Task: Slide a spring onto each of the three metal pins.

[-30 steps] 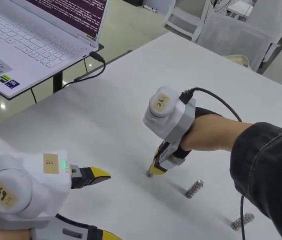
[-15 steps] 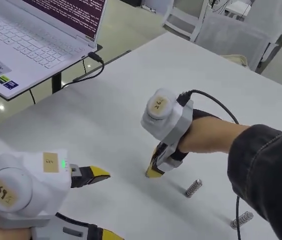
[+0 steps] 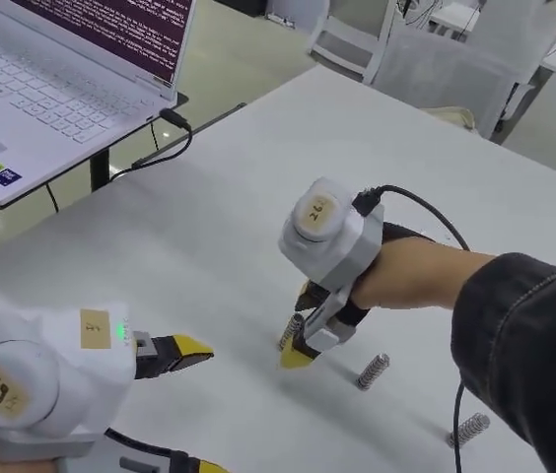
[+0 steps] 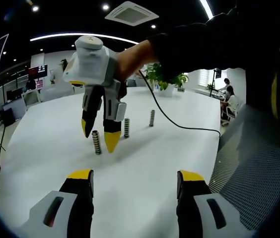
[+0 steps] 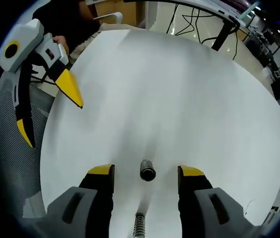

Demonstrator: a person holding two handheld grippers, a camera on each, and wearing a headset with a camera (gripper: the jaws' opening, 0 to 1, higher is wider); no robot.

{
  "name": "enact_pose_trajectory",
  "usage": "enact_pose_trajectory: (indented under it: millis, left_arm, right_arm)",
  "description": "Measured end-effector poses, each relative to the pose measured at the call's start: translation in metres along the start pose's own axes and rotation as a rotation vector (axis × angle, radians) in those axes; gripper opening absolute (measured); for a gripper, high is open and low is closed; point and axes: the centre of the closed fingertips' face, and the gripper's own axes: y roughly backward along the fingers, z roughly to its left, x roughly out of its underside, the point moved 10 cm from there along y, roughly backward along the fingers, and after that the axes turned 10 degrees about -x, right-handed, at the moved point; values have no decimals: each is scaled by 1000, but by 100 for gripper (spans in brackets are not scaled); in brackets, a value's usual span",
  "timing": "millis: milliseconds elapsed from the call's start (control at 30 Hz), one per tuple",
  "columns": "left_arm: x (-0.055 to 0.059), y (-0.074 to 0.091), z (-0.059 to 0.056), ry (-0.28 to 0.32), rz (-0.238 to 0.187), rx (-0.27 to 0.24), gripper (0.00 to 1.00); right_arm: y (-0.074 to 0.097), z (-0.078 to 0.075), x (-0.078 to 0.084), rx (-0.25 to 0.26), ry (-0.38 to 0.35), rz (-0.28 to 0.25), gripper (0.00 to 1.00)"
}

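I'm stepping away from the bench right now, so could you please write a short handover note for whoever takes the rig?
Left gripper: open, empty, above the table.
Right gripper: open, jaws either side of the near spring, not gripping.
Middle spring and far spring stand upright in line beyond it.
Done, apparently: all three springs up; seating cannot be told.
Left: check seating, withdraw the right gripper.

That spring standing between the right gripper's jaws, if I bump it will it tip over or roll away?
The spring stands upright, tall and narrow, so a sideways nudge from the right hand-held gripper would probably tip it, unless a pin inside holds it, which I cannot see. Its round coils suggest it would roll once down. It looks small, likely light.
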Motion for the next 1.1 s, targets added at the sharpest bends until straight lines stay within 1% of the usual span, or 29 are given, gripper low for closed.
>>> enact_pose_trajectory:
  millis: [167,300,333,433,500,667,767,1000,1100]
  left_arm:
    - [-1,-1,0,-1,2,4,64]
    - [-2,-1,-1,-3,6,7,65]
    - [-2,-1,-1,-5,7,8,65]
    - [-3,-2,-1,-7,9,9,65]
    - [-4,-3,-1,-8,9,10,65]
    - [-6,-4,-1,-13,11,12,65]
    - [-7,-4,-2,-14,13,13,65]
    - [-8,-3,-1,-15,14,7,65]
    - [-9,-3,0,-13,9,1,65]
  right_arm:
    - [3,2,2,13,-18,-64,68]
    - [5,3,4,18,-38,-131,84]
    - [6,5,5,13,-46,-155,90]
    - [9,6,8,18,-63,-208,97]
    - [11,7,11,23,-72,-215,100]
    - [19,11,16,42,-80,-245,100]
    - [28,13,16,56,-92,-285,100]
    - [45,18,23,100,-109,-326,100]
    - [53,22,30,121,-122,-343,100]
